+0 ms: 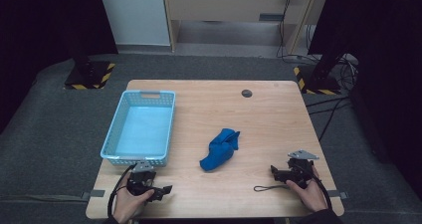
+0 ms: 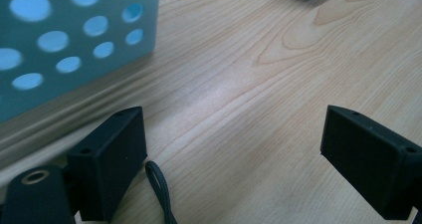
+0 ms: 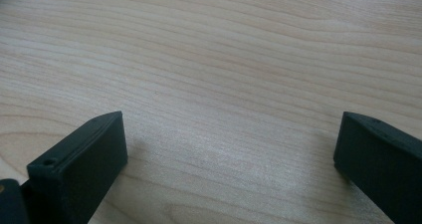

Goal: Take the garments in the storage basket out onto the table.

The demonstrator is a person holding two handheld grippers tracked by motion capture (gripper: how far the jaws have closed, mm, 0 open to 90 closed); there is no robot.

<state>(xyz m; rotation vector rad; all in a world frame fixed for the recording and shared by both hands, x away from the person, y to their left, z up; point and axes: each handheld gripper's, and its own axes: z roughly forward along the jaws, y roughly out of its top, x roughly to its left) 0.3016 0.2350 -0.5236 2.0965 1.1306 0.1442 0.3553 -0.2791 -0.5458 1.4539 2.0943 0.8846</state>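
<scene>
- Resting low on the near edge of the wooden bench (image 1: pixel 278 119), the left tongs (image 1: pixel 161 190) sit in the person's left hand (image 1: pixel 130 201), jaws spread wide with bare wood between them and nothing held.
- At the opposite near corner, the right tongs (image 1: pixel 276 173) lie in the right hand (image 1: pixel 311 193), jaws likewise wide apart over bare wood, gripping nothing.
- A crumpled blue cloth (image 1: pixel 220 149) lies on the bench between the two tongs and farther from the person, well apart from both; in the left gripper view a corner of it shows far ahead of the jaws.
- A light blue perforated basket (image 1: pixel 141 126) stands just beyond the left tongs, its holed wall close beside the left jaw in the left gripper view.
- A thin black cord (image 1: pixel 263 188) lies on the wood just beside the right tongs.
</scene>
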